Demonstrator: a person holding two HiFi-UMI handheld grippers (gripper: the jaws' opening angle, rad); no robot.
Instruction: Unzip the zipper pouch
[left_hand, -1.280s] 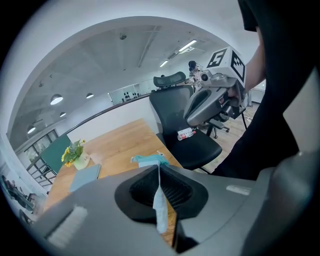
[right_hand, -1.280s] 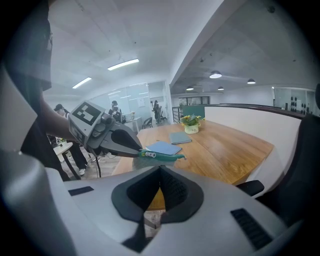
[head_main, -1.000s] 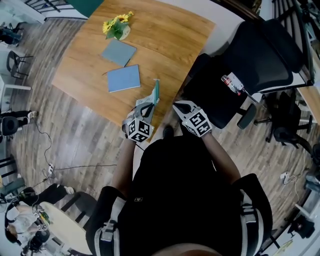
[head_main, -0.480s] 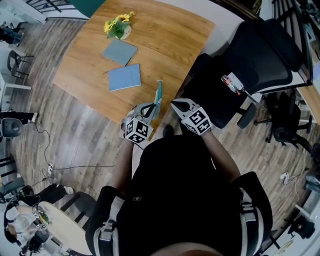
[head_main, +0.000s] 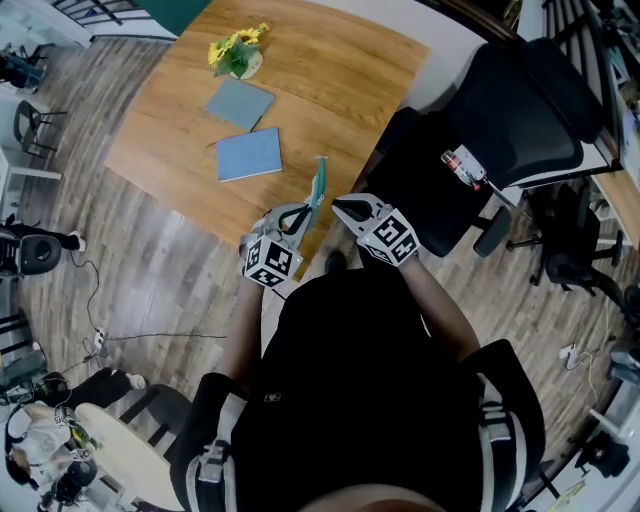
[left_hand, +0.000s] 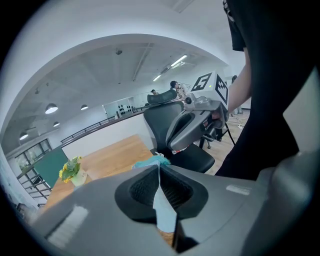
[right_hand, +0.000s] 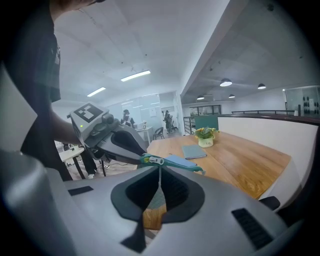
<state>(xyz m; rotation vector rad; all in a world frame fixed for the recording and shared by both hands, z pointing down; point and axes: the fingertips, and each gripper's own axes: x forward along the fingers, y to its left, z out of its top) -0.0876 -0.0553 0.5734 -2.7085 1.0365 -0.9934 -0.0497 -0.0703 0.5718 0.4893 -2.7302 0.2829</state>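
A teal zipper pouch (head_main: 318, 185) hangs edge-up over the table's near edge. My left gripper (head_main: 300, 212) is shut on its lower end, and in the left gripper view the fabric (left_hand: 164, 210) is pinched between the pads. My right gripper (head_main: 338, 206) sits just right of the pouch. In the right gripper view its tips (right_hand: 159, 170) reach the silver zipper slider (right_hand: 156, 160) on the pouch's top edge (right_hand: 177, 162). Its jaws are opening by a narrow slit, and I see nothing pressed between the pads. The left gripper (right_hand: 137, 159) shows just beyond.
The wooden table (head_main: 330, 70) carries two blue notebooks (head_main: 240, 104) (head_main: 250, 155) and a small pot of yellow flowers (head_main: 235, 52). A black office chair (head_main: 510, 110) stands close on the right with a small object (head_main: 465, 168) on its seat.
My right gripper has moved left, up to the pouch. The left gripper and the pouch have shifted slightly left and stayed clamped together.
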